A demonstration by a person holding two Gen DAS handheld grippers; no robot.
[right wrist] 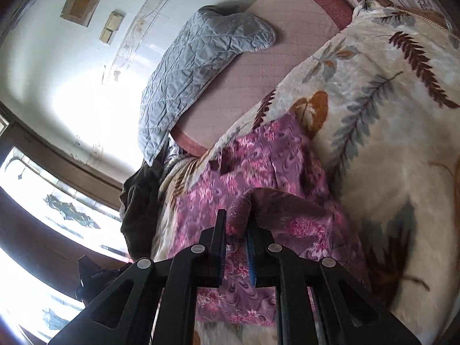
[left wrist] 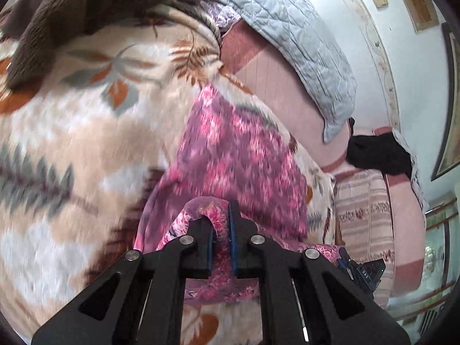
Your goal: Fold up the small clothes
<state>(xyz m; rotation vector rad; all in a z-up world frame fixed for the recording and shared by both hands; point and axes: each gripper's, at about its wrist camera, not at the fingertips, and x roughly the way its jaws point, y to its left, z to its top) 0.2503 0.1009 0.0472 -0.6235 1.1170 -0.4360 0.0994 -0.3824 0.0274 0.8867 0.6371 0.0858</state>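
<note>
A small pink and purple floral garment [left wrist: 230,149] lies on a cream leaf-patterned blanket [left wrist: 86,132]. My left gripper [left wrist: 221,218] is shut on a bunched edge of the garment and lifts it off the blanket. The same garment [right wrist: 253,166] shows in the right wrist view on the blanket [right wrist: 388,120]. My right gripper [right wrist: 237,224] is shut on another bunched fold of it. The left view is blurred by motion.
A grey quilted pillow [left wrist: 302,46] [right wrist: 198,66] lies on the pink mattress [left wrist: 287,86] by the wall. A brown plush throw [left wrist: 86,5] is at the blanket's far end. A black cloth [left wrist: 379,155] sits on a striped cushion [left wrist: 362,210]. A window [right wrist: 43,201] is at the left.
</note>
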